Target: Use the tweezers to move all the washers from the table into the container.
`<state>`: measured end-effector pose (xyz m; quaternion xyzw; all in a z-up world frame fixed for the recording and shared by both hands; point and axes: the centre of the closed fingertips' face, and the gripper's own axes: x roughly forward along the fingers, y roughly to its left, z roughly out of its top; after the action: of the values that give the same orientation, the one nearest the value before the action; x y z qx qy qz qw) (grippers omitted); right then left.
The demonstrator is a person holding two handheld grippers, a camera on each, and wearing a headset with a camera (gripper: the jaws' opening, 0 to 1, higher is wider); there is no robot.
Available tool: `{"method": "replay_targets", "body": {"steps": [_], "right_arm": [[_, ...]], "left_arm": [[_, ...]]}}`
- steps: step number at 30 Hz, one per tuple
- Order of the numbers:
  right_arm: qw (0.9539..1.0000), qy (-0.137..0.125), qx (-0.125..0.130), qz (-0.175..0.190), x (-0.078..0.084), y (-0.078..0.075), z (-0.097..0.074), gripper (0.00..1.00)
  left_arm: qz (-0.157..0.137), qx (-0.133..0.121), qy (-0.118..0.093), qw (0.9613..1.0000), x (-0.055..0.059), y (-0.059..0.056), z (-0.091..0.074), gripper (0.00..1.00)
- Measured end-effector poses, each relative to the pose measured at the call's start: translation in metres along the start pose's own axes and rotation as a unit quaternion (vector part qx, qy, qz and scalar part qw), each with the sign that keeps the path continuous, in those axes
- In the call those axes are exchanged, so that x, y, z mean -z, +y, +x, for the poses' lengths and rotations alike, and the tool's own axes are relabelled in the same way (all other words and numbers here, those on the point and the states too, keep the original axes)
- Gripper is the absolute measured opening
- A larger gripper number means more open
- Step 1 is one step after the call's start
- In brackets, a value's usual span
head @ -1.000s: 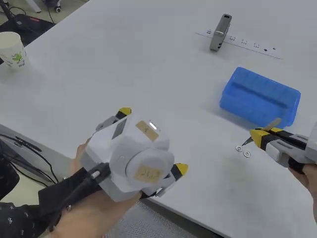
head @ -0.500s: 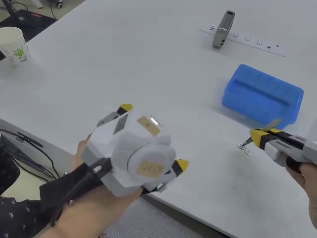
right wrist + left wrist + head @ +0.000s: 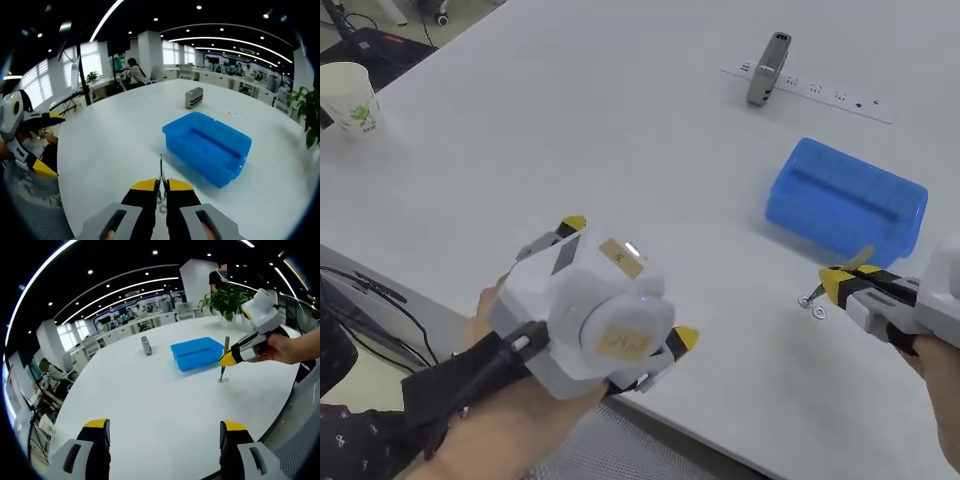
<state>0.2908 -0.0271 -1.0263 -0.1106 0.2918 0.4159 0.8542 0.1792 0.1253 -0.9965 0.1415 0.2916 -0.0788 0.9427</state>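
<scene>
Two small metal washers [image 3: 819, 313] lie on the white table in front of the blue container [image 3: 847, 203]. My right gripper [image 3: 832, 281] is shut on thin tweezers [image 3: 161, 172] whose tip points down at the washers [image 3: 223, 380]. I cannot tell whether the tip touches one. The container [image 3: 207, 146] sits just beyond the tweezers and looks empty inside. My left gripper [image 3: 629, 282] is held over the table's near edge, far to the left of the washers. Its jaws [image 3: 165, 427] stand wide open with nothing between them.
A white power strip [image 3: 810, 85] with a grey plug-in block [image 3: 767, 67] lies at the far side of the table. A paper cup [image 3: 345, 98] stands at the far left. The table's near edge [image 3: 440, 310] runs below my left gripper.
The right gripper has edged slightly toward the washers, with the tweezers' tip now right at them. The left gripper has stayed in place; the head camera shifted a little.
</scene>
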Motion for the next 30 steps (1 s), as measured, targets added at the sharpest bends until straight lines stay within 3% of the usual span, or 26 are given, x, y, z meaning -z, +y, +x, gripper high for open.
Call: {"method": "replay_targets", "body": {"steps": [12,30], "right_arm": [[0.9997,-0.020,-0.009,-0.006,-0.023,0.005,-0.012,0.02],[0.9978,-0.060,0.027,-0.006,-0.064,-0.030,-0.019,0.02]], "left_arm": [[-0.001,-0.004,0.000,1.0000,0.000,0.002,-0.001,0.92],[0.001,-0.003,0.004,1.0000,0.002,0.001,0.000,0.92]]}}
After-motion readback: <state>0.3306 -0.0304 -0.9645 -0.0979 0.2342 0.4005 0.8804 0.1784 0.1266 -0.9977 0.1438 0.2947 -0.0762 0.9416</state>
